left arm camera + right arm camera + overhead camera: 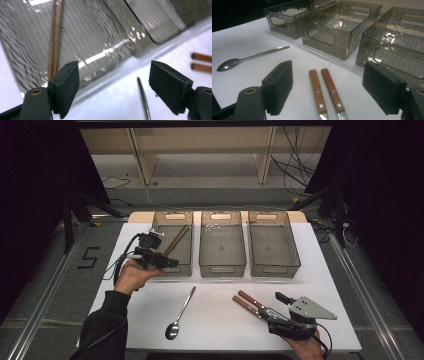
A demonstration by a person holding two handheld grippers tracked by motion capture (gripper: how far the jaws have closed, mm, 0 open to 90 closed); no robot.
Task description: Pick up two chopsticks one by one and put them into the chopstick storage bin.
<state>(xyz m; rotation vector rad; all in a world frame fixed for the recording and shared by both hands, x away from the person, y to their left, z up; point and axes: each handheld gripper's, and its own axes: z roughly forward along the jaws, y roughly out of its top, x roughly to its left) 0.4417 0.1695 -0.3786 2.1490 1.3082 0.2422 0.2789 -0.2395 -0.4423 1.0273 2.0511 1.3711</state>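
Note:
Three smoky clear bins stand in a row on the white table (215, 330). The left bin (159, 227) holds a pair of brown chopsticks (176, 240) (55, 37). My left gripper (167, 262) (113, 87) hovers at that bin's near left corner, jaws open and nothing between them. A metal spoon (180, 314) (249, 58) lies on the table in front. Two wooden-handled knives (250, 303) (324, 92) lie side by side at the front right. My right gripper (272, 305) (329, 72) rests open there, its jaws on either side of the handles without pressing them.
The middle bin (222, 267) and right bin (274, 269) look empty. The spoon's handle (143, 100) and the knife handle ends (201, 62) appear in the left gripper view. Dark floor, shelving and cables lie beyond the table's far edge.

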